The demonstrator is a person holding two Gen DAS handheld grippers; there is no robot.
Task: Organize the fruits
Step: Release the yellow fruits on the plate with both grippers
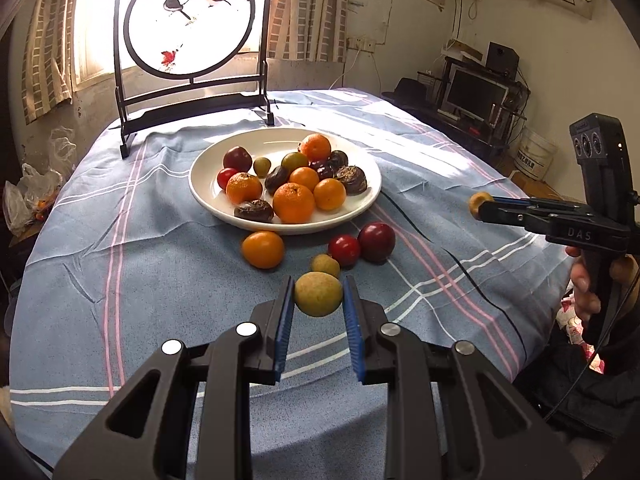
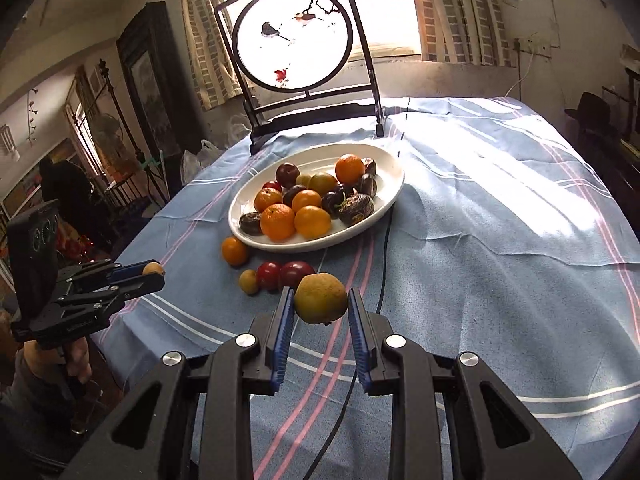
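My left gripper [image 1: 318, 285] is shut on a round yellow-green fruit [image 1: 318, 296], held above the blue cloth. My right gripper [image 2: 321, 293] is shut on a similar yellow-green fruit [image 2: 321, 299], also lifted off the cloth. Each gripper shows in the other's view with its fruit: the right gripper [image 1: 481, 203] at the right, the left gripper [image 2: 157, 273] at the left. Ahead is a white plate [image 1: 200, 188] [image 2: 394, 184] heaped with oranges, dark plums and brown fruits. Before it on the cloth lie an orange [image 1: 263, 249] [image 2: 235, 251], a red fruit [image 1: 344, 250], a dark red plum [image 1: 376, 242] and a small yellow fruit [image 1: 325, 266].
A framed round bird screen [image 1: 188, 20] stands behind the plate at the table's far edge. A black cable [image 2: 384, 272] runs across the cloth towards the plate. Plastic bags [image 1: 24, 200] lie beyond the left edge, a monitor [image 1: 474, 94] at the far right.
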